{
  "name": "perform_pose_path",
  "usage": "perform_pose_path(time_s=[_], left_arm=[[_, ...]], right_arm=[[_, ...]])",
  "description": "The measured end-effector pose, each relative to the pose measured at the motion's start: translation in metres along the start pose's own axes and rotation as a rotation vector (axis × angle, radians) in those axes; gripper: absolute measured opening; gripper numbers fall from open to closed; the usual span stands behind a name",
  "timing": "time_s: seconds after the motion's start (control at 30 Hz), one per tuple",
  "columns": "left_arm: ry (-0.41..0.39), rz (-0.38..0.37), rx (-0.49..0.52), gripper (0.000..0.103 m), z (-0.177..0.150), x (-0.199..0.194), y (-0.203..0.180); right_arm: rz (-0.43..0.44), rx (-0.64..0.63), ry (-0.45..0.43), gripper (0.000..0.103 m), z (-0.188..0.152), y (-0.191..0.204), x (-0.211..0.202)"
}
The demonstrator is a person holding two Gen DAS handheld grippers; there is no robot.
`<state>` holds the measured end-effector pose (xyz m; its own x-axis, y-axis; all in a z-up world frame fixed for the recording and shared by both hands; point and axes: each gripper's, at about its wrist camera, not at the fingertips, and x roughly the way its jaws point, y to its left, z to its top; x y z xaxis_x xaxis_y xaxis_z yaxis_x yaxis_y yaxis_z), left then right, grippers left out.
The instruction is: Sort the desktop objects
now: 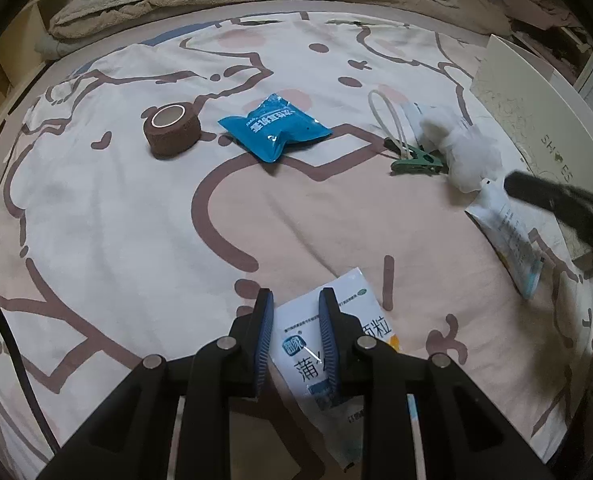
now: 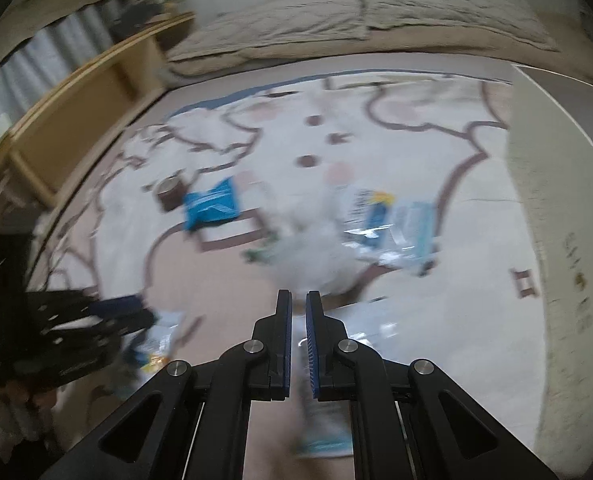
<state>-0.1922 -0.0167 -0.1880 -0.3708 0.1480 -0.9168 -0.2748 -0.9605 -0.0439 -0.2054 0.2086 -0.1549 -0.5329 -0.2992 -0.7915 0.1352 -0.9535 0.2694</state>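
A: What has the left gripper (image 1: 296,300) got?

B: Its blue pads are clamped on the top edge of a white medicine sachet (image 1: 338,344) with Chinese print, low over the cartoon-print bedsheet (image 1: 136,220).

A: And the right gripper (image 2: 298,300)?

B: Its jaws are drawn in to a thin slit, pinching the end of a white tube-like pouch with a teal end (image 2: 323,424). That view is smeared, so I can't read the label. In the left view the same pouch (image 1: 508,236) hangs from the dark fingers at the right edge.

A: What else is out on the sheet?

B: A brown bandage roll (image 1: 172,125) standing on its flat end, a blue snack packet (image 1: 274,126) just beside it, then a green clip (image 1: 416,163) with a white loop, touching a white plush toy (image 1: 468,152). A white shoebox lid (image 1: 536,120) leans at the right edge
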Motion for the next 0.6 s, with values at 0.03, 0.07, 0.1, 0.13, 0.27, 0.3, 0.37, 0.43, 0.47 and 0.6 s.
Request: perform_pose_path(time_s=[0.03,0.07,0.1,0.13,0.27,0.3,0.37,0.43,0.47,0.6], left_arm=[[0.003,-0.002,-0.002,0.024,-0.001,0.001,0.000],[0.005,-0.004,-0.002,0.024,-0.002,0.002,0.001],[0.001,-0.003,0.002,0.024,-0.003,0.002,0.000],[-0.004,-0.002,0.009,0.024,-0.004,0.002,0.000],[0.000,-0.022,0.043,0.024,-0.009,0.003,-0.004],[0.001,-0.030,0.047,0.024,-0.010,0.003,-0.004],[0.007,-0.047,0.053,0.024,-0.013,0.003,-0.005],[0.010,-0.070,0.050,0.024,-0.016,0.003,-0.005],[0.011,-0.074,0.051,0.024,-0.017,0.003,-0.006],[0.018,-0.084,0.045,0.024,-0.019,0.003,-0.005]], right_arm=[[-0.011,0.005,0.006,0.008,0.001,-0.004,0.003],[-0.024,0.012,0.014,0.008,0.003,-0.009,0.007],[-0.037,0.017,0.022,0.008,0.003,-0.012,0.012],[-0.049,0.021,0.030,0.008,0.003,-0.015,0.015],[-0.079,0.021,0.055,0.008,0.002,-0.023,0.031],[-0.073,0.018,0.064,0.008,0.001,-0.023,0.035],[-0.079,0.003,0.083,0.008,-0.003,-0.022,0.041],[-0.090,-0.040,0.083,0.008,-0.008,-0.015,0.041],[-0.093,-0.063,0.085,0.008,-0.012,-0.012,0.039],[-0.074,-0.088,0.094,0.008,-0.030,-0.006,0.032]])
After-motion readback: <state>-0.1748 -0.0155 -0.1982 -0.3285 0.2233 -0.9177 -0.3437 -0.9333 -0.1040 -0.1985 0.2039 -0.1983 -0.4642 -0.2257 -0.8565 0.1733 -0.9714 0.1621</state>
